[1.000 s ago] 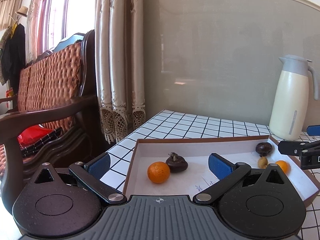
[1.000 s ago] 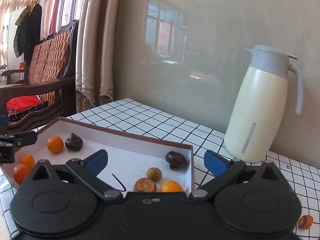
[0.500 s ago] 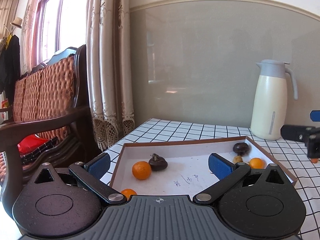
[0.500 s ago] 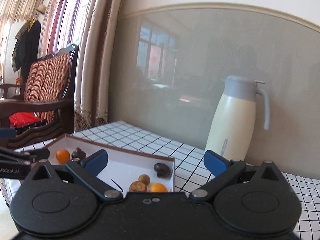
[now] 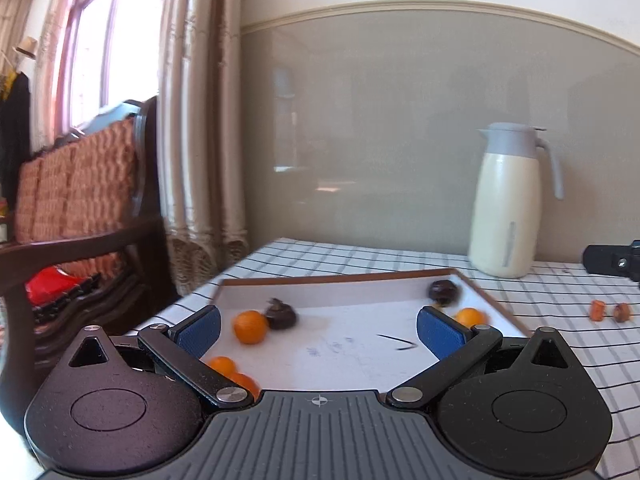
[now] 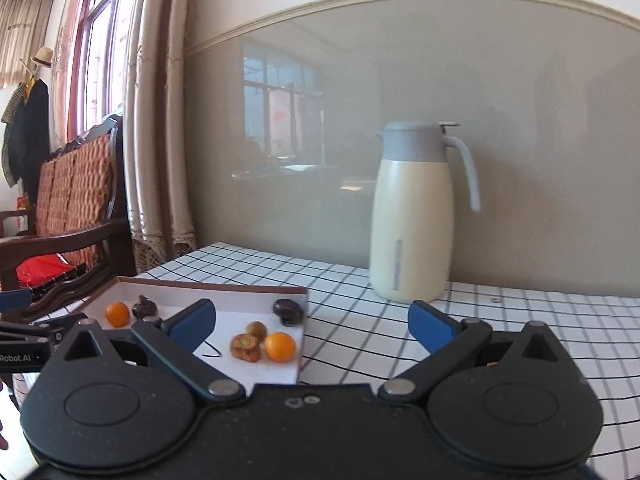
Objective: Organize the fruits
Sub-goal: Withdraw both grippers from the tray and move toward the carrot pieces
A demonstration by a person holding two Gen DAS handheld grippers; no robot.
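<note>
The left gripper is held up above the near edge of the tray, pointing level across it. Its jaws are wide apart and hold nothing. The right gripper is held the same way, above the worktop at the tray's right edge, and its jaws are wide apart and empty too. The tray sits at the left edge of the worktop, which has a checked cloth on it. In the left wrist view an orange and a dark fruit lie touching each other, past the left jaw, near the tray's far left corner. Two more oranges lie at the near left corner, partly hidden behind the left jaw's arm. Another dark fruit sits in the far right corner, with an orange near it just past the right jaw. In the right wrist view a cut brown fruit, a small green-brown fruit and an orange lie close together by the tray's right edge, between the two jaws. Two small pieces lie on the cloth, well apart from the tray. A cream jug stands at the back edge of the worktop.
</note>
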